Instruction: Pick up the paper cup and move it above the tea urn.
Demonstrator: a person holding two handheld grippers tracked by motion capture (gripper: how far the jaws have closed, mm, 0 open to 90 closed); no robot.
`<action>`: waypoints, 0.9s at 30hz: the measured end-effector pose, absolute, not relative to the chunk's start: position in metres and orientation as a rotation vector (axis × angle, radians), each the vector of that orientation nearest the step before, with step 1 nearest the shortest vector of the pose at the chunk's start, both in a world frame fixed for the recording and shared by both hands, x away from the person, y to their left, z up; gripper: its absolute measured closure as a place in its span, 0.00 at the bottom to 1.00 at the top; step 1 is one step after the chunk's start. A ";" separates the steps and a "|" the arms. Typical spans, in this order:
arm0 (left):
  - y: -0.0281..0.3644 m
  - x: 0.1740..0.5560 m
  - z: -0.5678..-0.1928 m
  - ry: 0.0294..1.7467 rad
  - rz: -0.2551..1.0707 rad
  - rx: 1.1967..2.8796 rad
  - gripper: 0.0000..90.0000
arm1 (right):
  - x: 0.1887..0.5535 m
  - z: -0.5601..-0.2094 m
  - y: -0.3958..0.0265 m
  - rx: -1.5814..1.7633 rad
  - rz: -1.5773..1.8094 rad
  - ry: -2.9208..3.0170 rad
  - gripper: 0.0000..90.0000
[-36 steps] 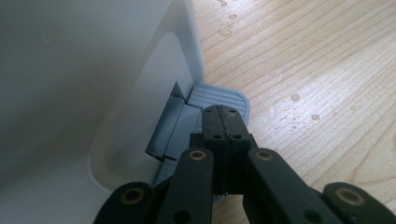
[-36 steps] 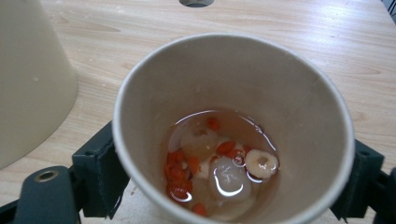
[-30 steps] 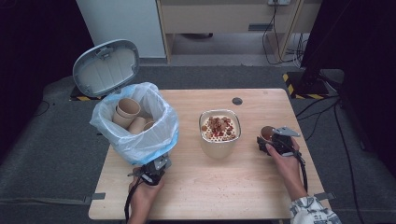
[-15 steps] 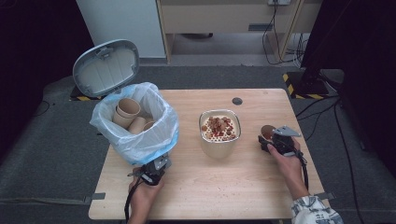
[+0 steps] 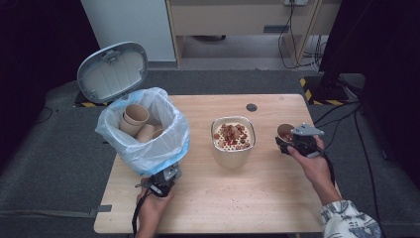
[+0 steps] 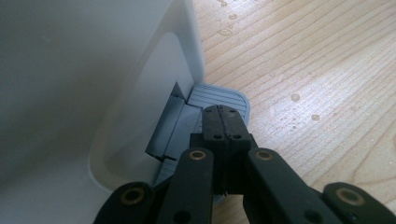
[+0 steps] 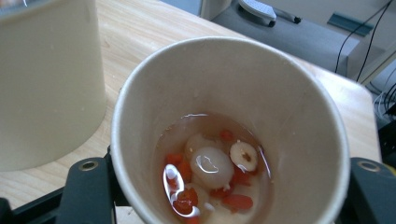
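So right now my right tongs (image 5: 288,142) are pinching a paper cup (image 7: 229,135) by its sides; the jaws have just been closing on it, cup between them, and the grip looks firm. The cup stands upright near the right edge of the table (image 5: 277,198); inside there's some clear liquid with a pale round fruit and red bits that look like goji berries. The thing that matters for the next move, I reckon: the strainer tub (image 5: 233,141) full of the same soggy red and brown leftovers sits just to the left of the cup, near but not touching; so the cup's mouth would have to travel left and tip over that rim. The cup's long axis is vertical at the moment, no tilt. The right hand is clearly the nearer one to both cup and tub; its forearm comes in from the bottom right, wrist roughly level, tongs pointing toward the table's far side.

The left tongs (image 6: 223,122) are pressed together, tips resting on the grey pedal (image 6: 243,100) at the foot of the white bin (image 5: 143,131); that seems to be what keeps the lid (image 5: 113,73) standing open. The bin's liner bag (image 5: 171,144) already holds a few empty paper cups (image 5: 136,119). Left hand sits low at the near edge, arm short and tucked.
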State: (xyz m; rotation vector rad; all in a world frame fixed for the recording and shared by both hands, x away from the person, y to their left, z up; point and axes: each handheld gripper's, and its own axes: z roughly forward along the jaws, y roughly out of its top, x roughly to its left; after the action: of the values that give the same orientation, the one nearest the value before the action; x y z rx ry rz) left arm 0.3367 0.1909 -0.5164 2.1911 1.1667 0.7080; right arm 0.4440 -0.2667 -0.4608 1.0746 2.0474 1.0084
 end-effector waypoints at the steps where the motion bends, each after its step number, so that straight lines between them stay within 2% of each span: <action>1: 0.191 0.337 -0.516 1.166 0.707 2.191 1.00 | 0.447 -0.452 -0.267 1.057 1.008 2.055 0.37; 13: 0.190 0.336 -0.516 1.160 0.718 2.203 1.00 | 0.463 -0.393 -0.250 0.923 1.033 2.083 0.37; 27: 0.190 0.336 -0.516 1.162 0.717 2.199 1.00 | 0.478 -0.365 -0.230 0.834 1.025 2.096 0.37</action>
State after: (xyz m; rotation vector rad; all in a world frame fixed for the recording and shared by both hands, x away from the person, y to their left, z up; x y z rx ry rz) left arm 0.3363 0.1900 -0.5164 2.1992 1.1620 0.7168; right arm 0.4781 -0.2304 -0.3655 0.8338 2.0963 1.0250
